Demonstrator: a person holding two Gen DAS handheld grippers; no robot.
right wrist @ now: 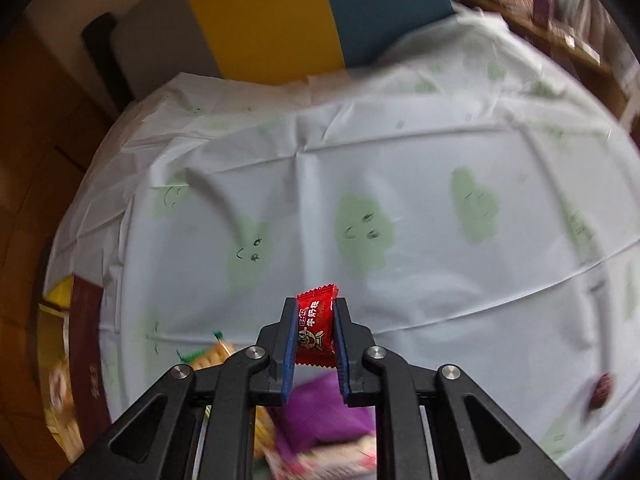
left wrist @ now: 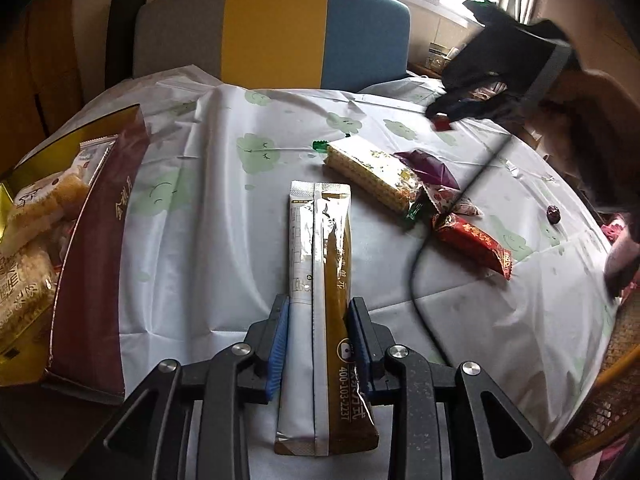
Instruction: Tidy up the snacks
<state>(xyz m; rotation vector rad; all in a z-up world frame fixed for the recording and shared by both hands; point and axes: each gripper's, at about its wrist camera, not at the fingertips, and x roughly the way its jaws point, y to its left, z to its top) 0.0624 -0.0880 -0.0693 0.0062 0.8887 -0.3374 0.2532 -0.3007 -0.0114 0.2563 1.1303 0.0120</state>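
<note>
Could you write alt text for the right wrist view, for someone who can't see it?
The right gripper pinches a small red candy above a white tablecloth printed with pale green smiling blobs. More snack packets, one purple, lie blurred beneath it.

Snack box (left wrist: 96, 216): cut by the left edge, far side out of frame; in the right wrist view it's a smear (right wrist: 86, 340).
Long sachet (left wrist: 320, 280): small print unreadable; lower stretch squeezed between the left gripper (left wrist: 319, 320) pads.
Right gripper (left wrist: 516, 68): blurred dark shape, jaws not clear from here.
Red candy (right wrist: 316, 330): edges tucked behind the pads of the right gripper.
Purple packet (right wrist: 324, 412): half hidden behind the linkage, fuzzy.
Small dark thing (right wrist: 600, 392): smeared, can't tell what.
Shelf (right wrist: 552, 12): blurred, contents unreadable.
</note>
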